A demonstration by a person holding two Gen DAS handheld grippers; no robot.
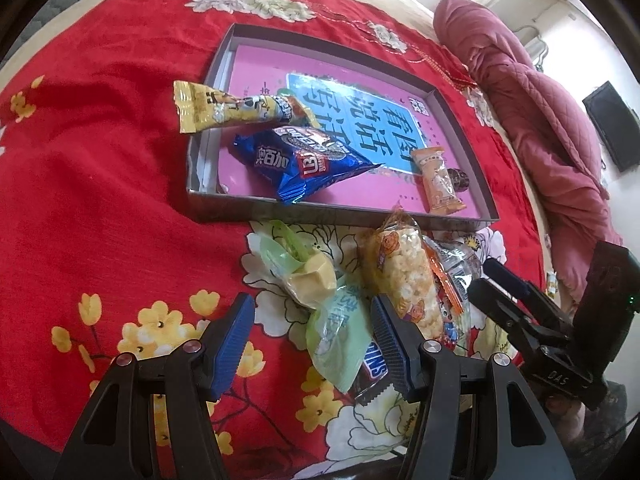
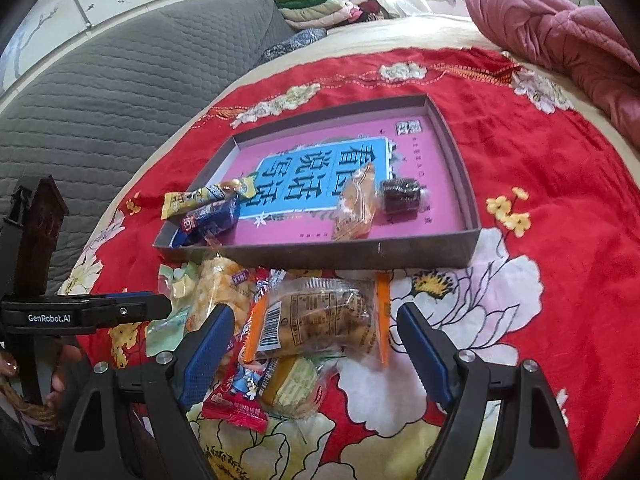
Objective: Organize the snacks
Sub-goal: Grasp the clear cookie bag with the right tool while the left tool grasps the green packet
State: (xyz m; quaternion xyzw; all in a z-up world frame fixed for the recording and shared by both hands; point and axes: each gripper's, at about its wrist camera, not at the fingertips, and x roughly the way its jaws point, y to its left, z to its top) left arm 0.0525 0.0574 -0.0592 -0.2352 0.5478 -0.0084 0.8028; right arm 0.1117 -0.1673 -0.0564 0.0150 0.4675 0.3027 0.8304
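Green packet [image 1: 340, 344] (between open left claw [image 1: 316, 344]), puffed-rice bar [image 1: 404, 280] alongside, tray [image 1: 336, 210] beyond

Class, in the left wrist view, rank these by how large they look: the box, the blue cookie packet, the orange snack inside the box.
1. Box
2. Blue cookie packet
3. Orange snack
None look alike in size.

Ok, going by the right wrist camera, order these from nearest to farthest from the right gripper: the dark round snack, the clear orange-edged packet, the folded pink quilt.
1. Clear orange-edged packet: between the open fingers of the right gripper, on the red cloth.
2. Dark round snack: inside the grey box, beyond the front wall.
3. Folded pink quilt: far back, upper right.
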